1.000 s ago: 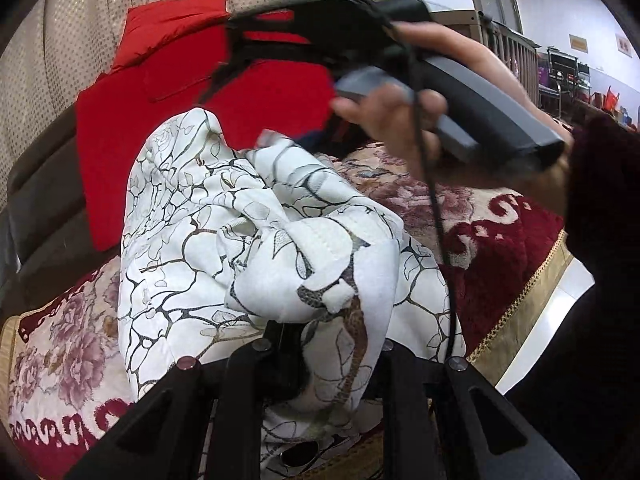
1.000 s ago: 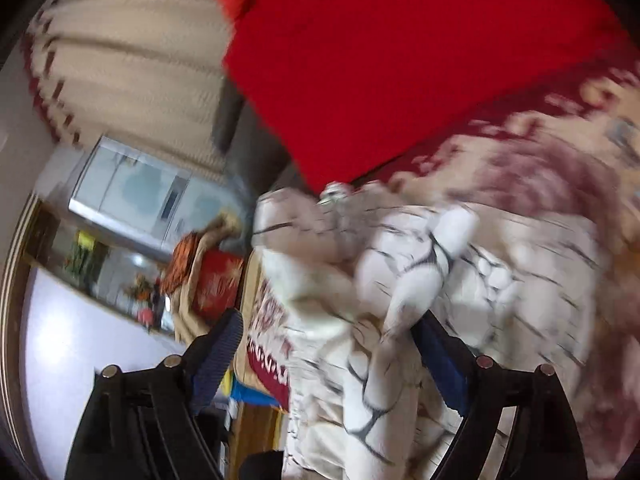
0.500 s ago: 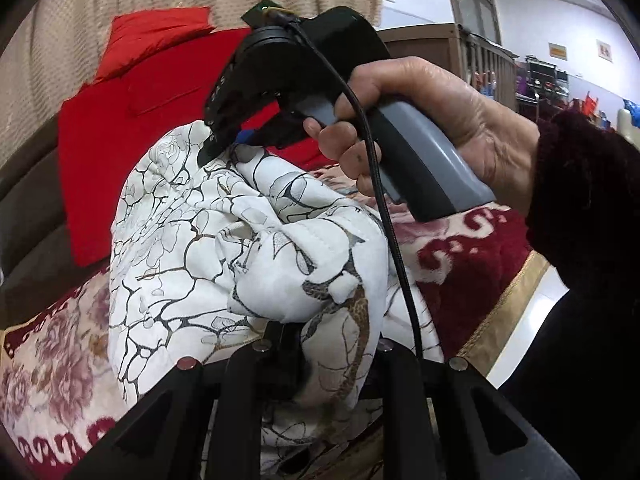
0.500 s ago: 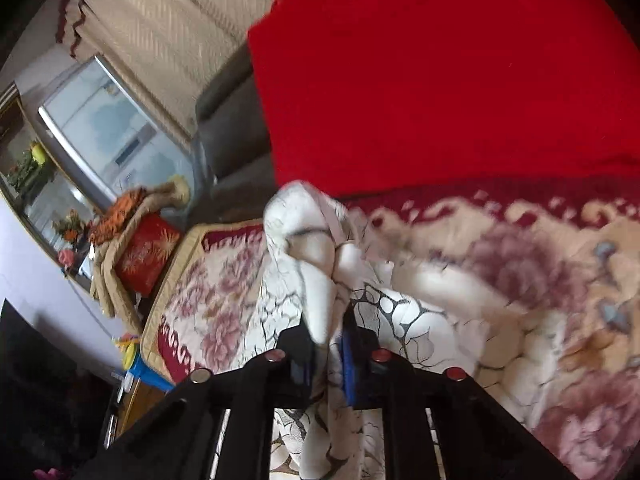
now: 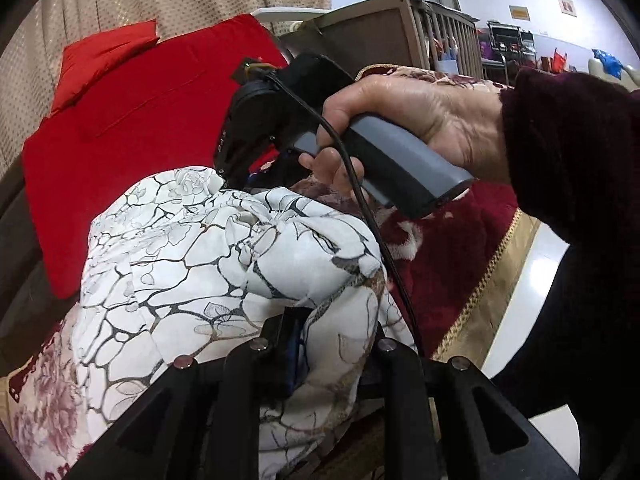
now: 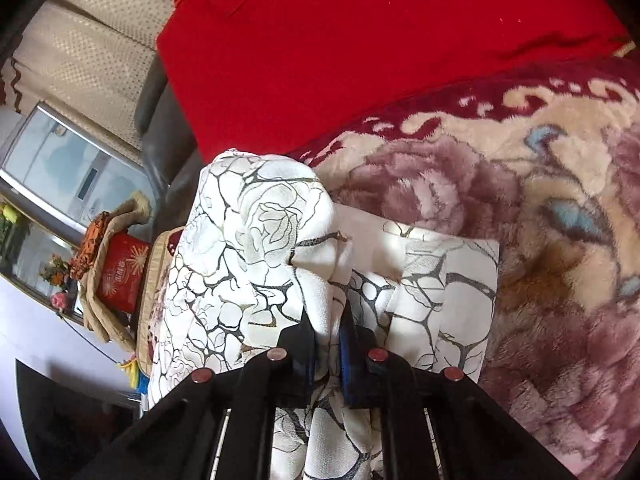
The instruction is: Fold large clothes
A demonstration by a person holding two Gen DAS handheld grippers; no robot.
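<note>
A white garment (image 5: pixel 208 264) with a dark vein and rose print lies bunched on a flowered blanket (image 6: pixel 552 240). My left gripper (image 5: pixel 328 344) is shut on a thick fold of it at the bottom of the left wrist view, and cloth hides the fingertips. My right gripper (image 6: pixel 327 332) is shut on another fold of the same garment (image 6: pixel 256 248), which rises between its blue pads. In the left wrist view a hand (image 5: pixel 404 120) holds the right gripper's grey handle above the far edge of the garment.
A red cover (image 6: pixel 360 40) lies over the sofa back behind the blanket, with beige curtain (image 5: pixel 160 0) beyond. The blanket's gold-trimmed edge (image 5: pixel 492 272) drops to a pale floor at the right. A red box (image 6: pixel 120 276) and clutter stand left of the sofa.
The right gripper went from wide open around the cloth to shut on a fold, then came down. The hand with it moved right in the left wrist view. The left grip stayed.
</note>
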